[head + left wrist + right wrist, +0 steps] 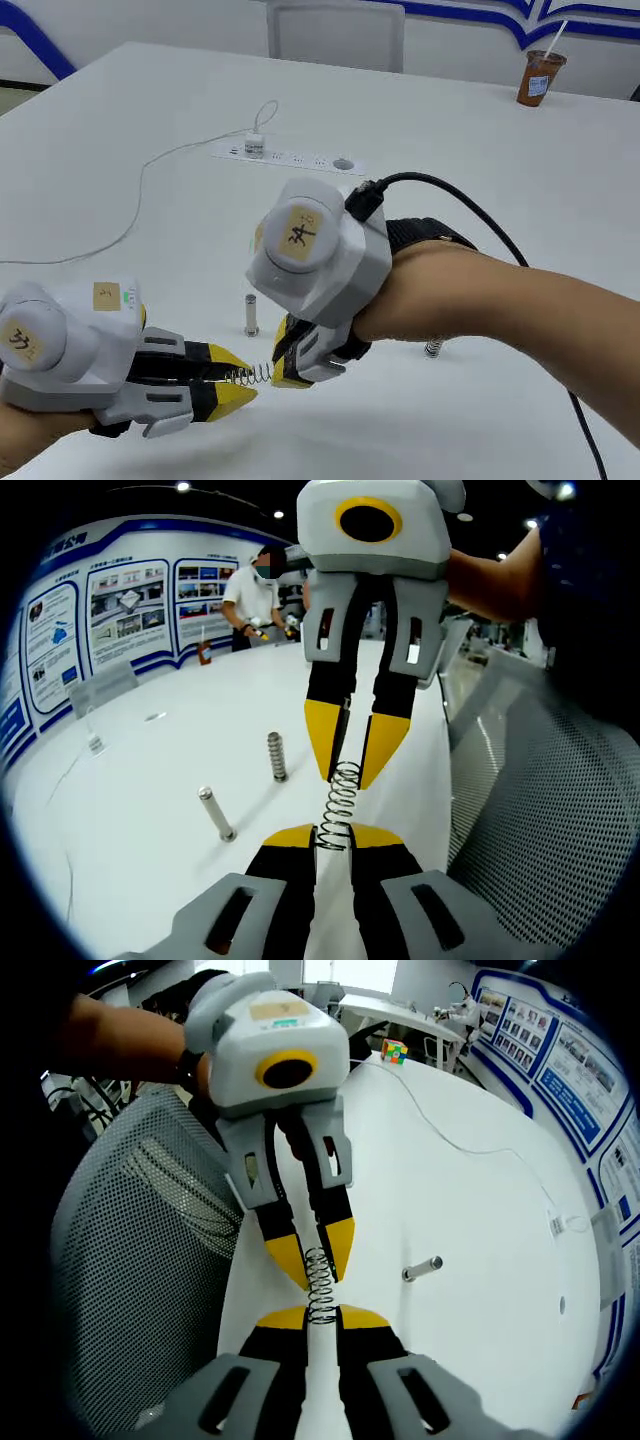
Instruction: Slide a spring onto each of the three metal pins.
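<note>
Two grippers, left [335, 835] and right [346, 776]; two springs [339, 805] [276, 756]; one bare metal pin [215, 813]; one power strip [290, 158]; one iced drink cup [539, 78].

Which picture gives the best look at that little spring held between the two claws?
The left gripper view: the spring stretches lengthwise, each coil distinct. The right gripper view shows it too, looking shorter; in the head view it is small.

The forearm [480, 300] hides most of the spring-wrapped pin [433, 348].

- left claw [245, 381]: white-grey housing, black fingers [185, 368], yellow tips, tan label [107, 296]
- right claw [283, 371]: same colours, black cable [470, 213], black wrist strap [422, 232]
</note>
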### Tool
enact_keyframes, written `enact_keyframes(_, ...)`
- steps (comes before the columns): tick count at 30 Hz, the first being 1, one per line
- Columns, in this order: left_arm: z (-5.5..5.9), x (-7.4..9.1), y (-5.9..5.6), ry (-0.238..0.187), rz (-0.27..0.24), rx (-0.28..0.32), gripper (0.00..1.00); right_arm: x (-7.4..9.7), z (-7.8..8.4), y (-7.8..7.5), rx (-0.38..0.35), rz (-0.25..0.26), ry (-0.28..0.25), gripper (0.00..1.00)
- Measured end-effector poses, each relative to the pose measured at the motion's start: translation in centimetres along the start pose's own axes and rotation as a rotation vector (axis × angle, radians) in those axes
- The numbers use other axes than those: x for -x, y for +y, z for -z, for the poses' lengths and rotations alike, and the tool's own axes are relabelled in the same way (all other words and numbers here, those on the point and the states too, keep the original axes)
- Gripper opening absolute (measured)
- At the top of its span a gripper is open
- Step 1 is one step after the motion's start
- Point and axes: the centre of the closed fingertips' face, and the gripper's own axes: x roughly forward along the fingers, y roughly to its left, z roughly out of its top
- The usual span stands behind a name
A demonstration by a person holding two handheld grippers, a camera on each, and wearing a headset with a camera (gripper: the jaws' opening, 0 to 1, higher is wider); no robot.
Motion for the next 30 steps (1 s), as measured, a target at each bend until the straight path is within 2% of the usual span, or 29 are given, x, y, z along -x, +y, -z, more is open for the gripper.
enact_keyframes(9,0.2,0.0,-0.3,0.004,0.002,0.001,0.12,0.8,-1.6,0.3,-0.004,-0.009,-0.059,0.11)
enact_keyframes(19,-0.3,-0.3,-0.7,-0.011,0.013,-0.009,0.12,1.4,-3.7,0.4,0.008,0.006,-0.123,0.11)
enact_keyframes(26,-0.3,-0.4,-0.9,-0.011,0.020,-0.020,0.11,1.3,-3.6,0.5,0.014,-0.001,-0.115,0.12)
enact_keyframes(30,-0.6,-0.5,-0.9,-0.025,0.021,-0.023,0.11,1.0,-3.1,0.5,0.007,-0.005,-0.095,0.13)
